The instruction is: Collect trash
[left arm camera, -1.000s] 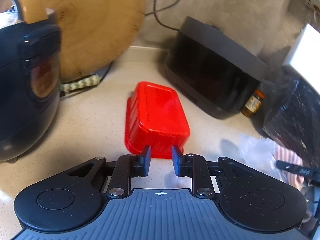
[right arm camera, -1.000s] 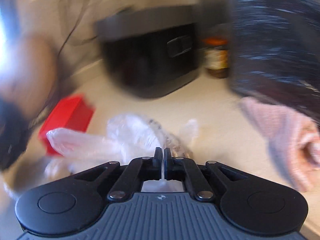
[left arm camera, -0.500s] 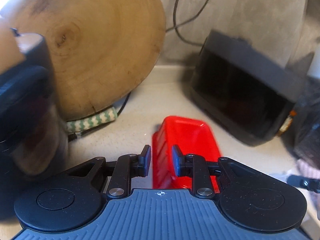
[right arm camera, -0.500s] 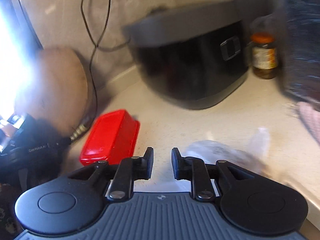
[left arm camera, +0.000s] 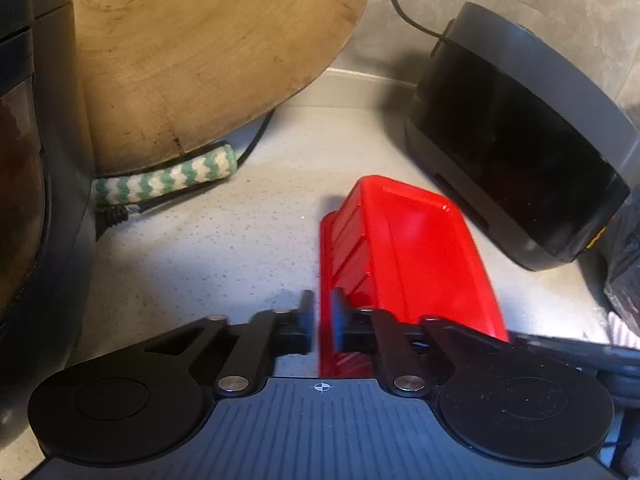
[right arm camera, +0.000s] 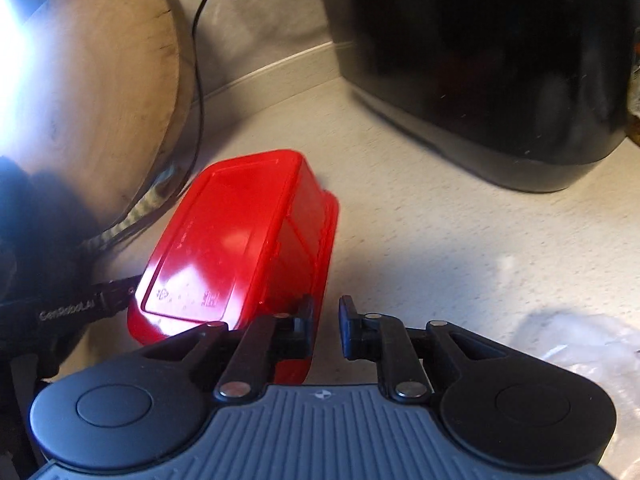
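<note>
Compared with half a second back, the left gripper (left arm camera: 322, 320) is seen lower and closer in. Its jaws were wide apart then and are now closing. The near rim of the upturned red container (left arm camera: 408, 248) is caught between them, though a sliver of counter (left arm camera: 240, 240) is still visible beside one finger, so no firm clamp is confirmed. The right gripper (right arm camera: 326, 322) has been brought nearer too. The container now sits just ahead-left of it, at its left finger. Its jaws are closing to a narrow gap with nothing between them. The clear plastic bag (right arm camera: 580, 344) has been left off to its right.
</note>
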### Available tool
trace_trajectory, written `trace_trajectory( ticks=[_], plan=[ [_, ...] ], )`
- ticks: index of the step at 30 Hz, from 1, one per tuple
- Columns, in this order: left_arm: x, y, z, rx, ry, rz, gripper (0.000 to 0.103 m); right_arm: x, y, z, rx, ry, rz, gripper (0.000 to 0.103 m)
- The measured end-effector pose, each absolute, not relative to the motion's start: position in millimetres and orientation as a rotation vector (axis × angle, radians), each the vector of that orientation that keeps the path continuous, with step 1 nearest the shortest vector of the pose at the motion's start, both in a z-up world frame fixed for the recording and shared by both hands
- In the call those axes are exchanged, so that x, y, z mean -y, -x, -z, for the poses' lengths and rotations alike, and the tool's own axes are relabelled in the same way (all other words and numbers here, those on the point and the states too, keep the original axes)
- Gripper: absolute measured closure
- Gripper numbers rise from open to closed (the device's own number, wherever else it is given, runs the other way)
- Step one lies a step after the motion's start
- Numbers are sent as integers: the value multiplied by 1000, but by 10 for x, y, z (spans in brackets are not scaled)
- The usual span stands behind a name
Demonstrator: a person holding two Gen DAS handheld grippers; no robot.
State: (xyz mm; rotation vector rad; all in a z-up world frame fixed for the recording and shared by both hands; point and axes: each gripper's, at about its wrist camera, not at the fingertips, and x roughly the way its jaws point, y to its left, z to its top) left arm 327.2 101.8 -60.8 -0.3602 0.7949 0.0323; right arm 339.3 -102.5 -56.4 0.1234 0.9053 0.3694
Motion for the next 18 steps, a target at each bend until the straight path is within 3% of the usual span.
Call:
trace_trajectory(
  ticks=[2,6,9,13,14,16,18],
  plan=[
    [-1013,-3251,565,-803,395,-12,97,1050,-3363,539,-915,-143,-390,99],
    [-915,-3233,353,-771,411,25,99,1136,-3214,279,-850,-151,-403,99],
    [-789,-3272,231,-799,533,270,86,1214,-3140,58,-843,-269,-568,99],
    [-718,-3093,-10,-706,441,152,86,1345,-2944,-225,-734,-252,-473,99],
    [-785,-3053,-26,-691,453,125,86,1462,-2932,-246,-725,-271,-441,94],
    [-914,-3007,-5,-692,482,93,86,1664,-2917,-236,-727,-283,-372,74],
    [-987,-2986,51,-705,485,53,86,1741,-2835,-217,-711,-223,-337,41]
  ],
)
